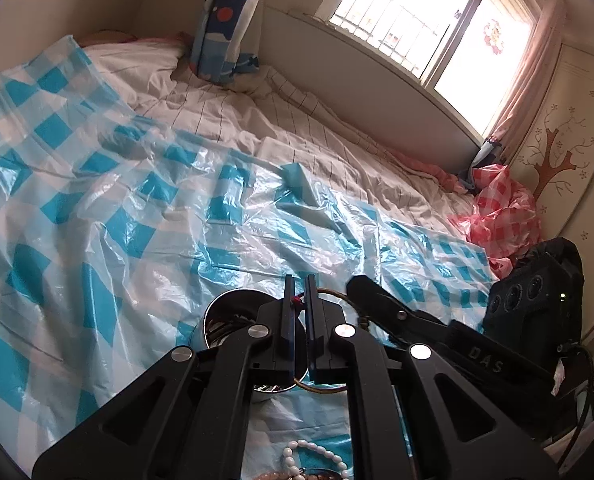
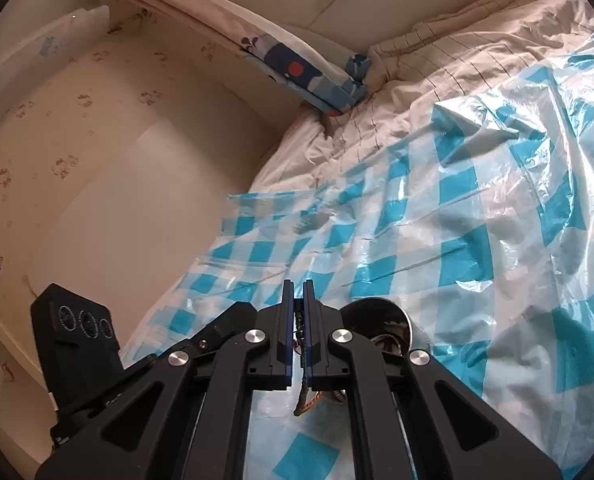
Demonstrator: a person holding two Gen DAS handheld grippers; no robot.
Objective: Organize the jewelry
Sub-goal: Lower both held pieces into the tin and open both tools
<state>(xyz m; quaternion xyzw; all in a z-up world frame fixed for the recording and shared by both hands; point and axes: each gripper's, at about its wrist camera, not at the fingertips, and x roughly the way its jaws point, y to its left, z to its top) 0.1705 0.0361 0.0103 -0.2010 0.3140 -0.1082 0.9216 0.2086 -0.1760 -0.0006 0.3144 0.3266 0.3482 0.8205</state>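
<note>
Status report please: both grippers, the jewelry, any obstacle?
Left gripper shut on bangle. Right gripper shut on cord. Bowl close below. Nothing in the way.

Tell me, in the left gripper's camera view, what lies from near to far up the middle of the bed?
White bead bracelet → metal bowl → blue checked plastic sheet → striped white bedding → window.
</note>
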